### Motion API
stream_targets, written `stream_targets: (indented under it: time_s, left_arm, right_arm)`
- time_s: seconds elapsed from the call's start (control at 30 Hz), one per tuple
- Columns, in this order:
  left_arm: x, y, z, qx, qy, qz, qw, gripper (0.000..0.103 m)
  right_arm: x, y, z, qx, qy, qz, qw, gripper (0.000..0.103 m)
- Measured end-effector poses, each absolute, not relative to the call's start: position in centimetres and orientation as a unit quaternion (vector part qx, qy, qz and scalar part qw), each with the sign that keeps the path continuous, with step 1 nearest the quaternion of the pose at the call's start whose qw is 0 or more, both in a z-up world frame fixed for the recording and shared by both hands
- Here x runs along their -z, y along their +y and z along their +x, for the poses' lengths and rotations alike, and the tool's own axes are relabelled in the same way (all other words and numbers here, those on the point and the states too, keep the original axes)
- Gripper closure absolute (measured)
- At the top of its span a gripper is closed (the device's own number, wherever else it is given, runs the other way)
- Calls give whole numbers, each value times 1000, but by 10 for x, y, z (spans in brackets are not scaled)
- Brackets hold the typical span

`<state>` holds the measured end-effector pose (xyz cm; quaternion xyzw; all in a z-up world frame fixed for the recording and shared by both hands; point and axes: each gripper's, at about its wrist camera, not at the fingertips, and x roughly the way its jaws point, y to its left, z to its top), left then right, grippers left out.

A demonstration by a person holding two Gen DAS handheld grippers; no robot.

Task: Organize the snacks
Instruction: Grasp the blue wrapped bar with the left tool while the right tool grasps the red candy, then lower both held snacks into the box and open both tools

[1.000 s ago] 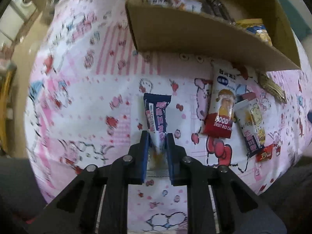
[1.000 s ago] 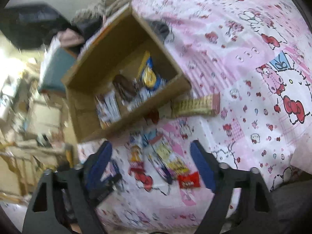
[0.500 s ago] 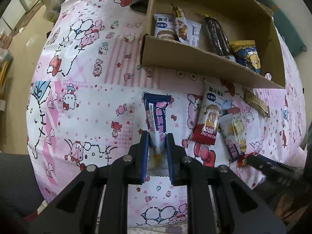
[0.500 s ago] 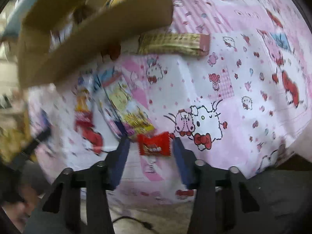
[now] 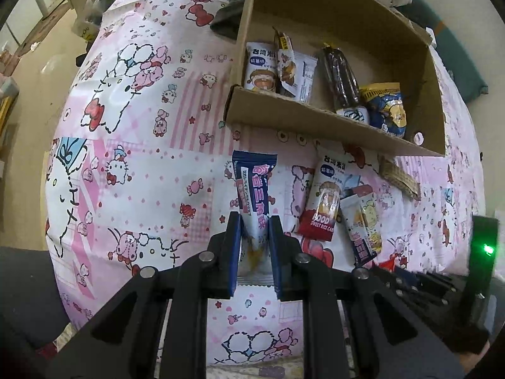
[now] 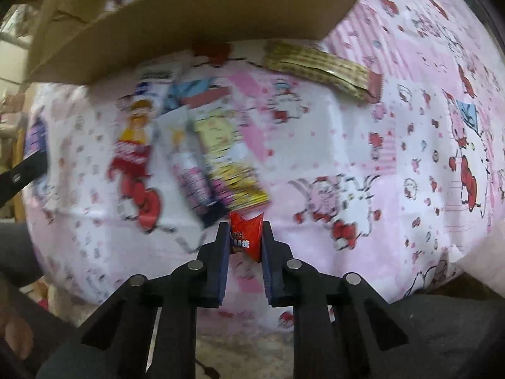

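My left gripper (image 5: pixel 254 221) has its jaws pinching the lower end of a navy and white snack packet (image 5: pixel 255 195); the packet's navy top extends straight ahead beyond the jaw tips, above the pink cartoon-print cloth (image 5: pixel 142 145) that covers the surface below. Ahead and to the right of these jaws stands an open cardboard box (image 5: pixel 315 123), its near wall facing me. Inside it are a white rice-cake packet (image 5: pixel 260 66), a dark brown wrapped bar (image 5: pixel 341 75) and a blue and yellow packet (image 5: pixel 386 107). Between that near wall and the jaws, to the right, a white and red rice-cake packet (image 5: pixel 325 199) lies on the cloth, with a yellow and white packet (image 5: pixel 363 224) just beside it. A gold checked wafer pack (image 5: pixel 399 178) lies further right, close under the box wall. My right gripper (image 6: pixel 245 237) has its jaws pinching a small red candy wrapper (image 6: pixel 246 235), which is creased between the pads; its upper edge protrudes beyond the jaw tips. Just ahead of these jaws, slightly left, lies the yellow and white packet; this view is blurred there. The wafer pack lies ahead to the right, the box wall beyond it.
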<state>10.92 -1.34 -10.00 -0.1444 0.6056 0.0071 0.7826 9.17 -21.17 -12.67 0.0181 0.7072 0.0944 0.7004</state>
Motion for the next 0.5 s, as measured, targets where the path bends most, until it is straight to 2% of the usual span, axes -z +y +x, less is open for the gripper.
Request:
stream_targets:
  time_s: [0.27,0.5]
  left_arm:
    - [94,-9,104,-19,594,-145,791,89]
    - [51,-2,97,-11,531,-124,838,89]
  right_arm:
    - [56,-211,76,-181,621,97,757,84]
    - [28,-218,105,-228,545,120,798,84]
